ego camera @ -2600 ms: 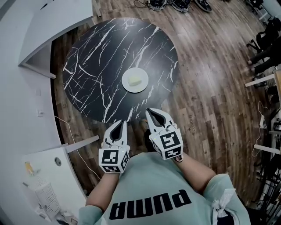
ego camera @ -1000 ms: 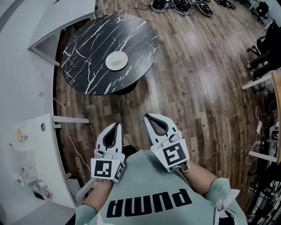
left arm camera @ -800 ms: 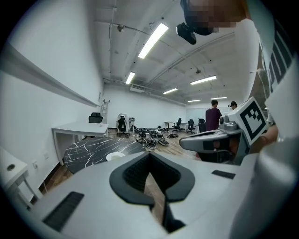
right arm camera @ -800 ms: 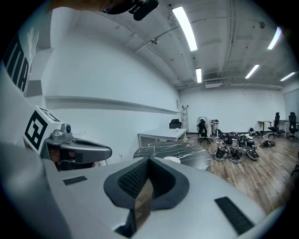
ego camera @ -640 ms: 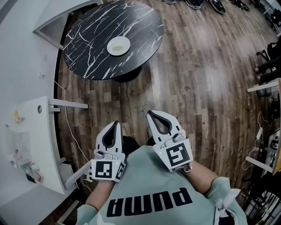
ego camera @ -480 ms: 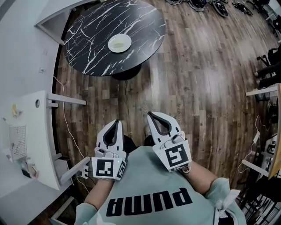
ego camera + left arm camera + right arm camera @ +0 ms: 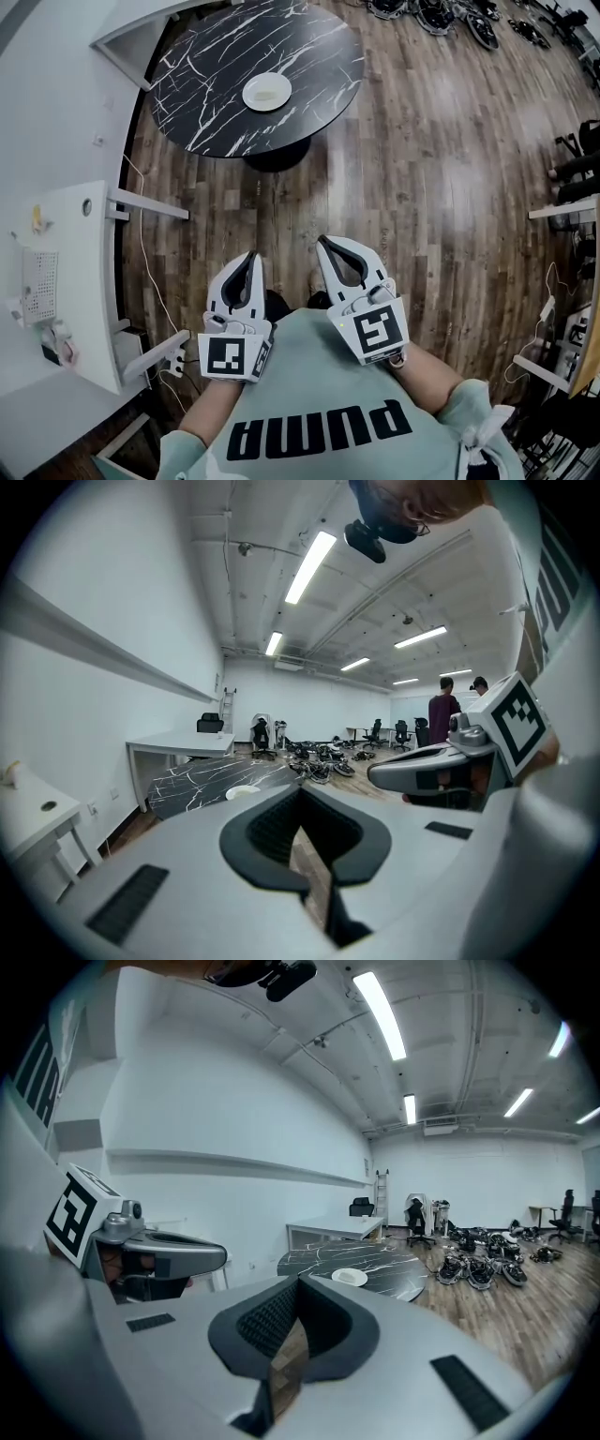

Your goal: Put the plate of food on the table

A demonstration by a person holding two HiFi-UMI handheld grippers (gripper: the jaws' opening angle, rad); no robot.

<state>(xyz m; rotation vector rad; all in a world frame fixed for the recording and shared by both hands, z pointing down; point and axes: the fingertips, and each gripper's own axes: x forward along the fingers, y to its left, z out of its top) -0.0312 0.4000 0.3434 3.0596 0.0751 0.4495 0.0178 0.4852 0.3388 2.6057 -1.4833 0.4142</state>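
A white plate with a pale piece of food (image 7: 267, 92) rests on the round black marble table (image 7: 197, 66) far ahead; it also shows small in the right gripper view as the plate (image 7: 350, 1277) on the table (image 7: 394, 1267), and the plate (image 7: 243, 791) in the left gripper view. My left gripper (image 7: 249, 256) and right gripper (image 7: 322, 245) are held close to my chest, well away from the table. Both are shut with nothing between their jaws.
A white desk (image 7: 56, 281) with small items stands at the left. A cable (image 7: 141, 253) runs along the wooden floor (image 7: 441, 159). Office chairs and gear (image 7: 450, 14) lie at the far end. Other persons (image 7: 441, 714) stand in the distance.
I have backed away from the table; it and the plate now sit much farther off and higher in the head view. Both grippers stayed shut near my chest.
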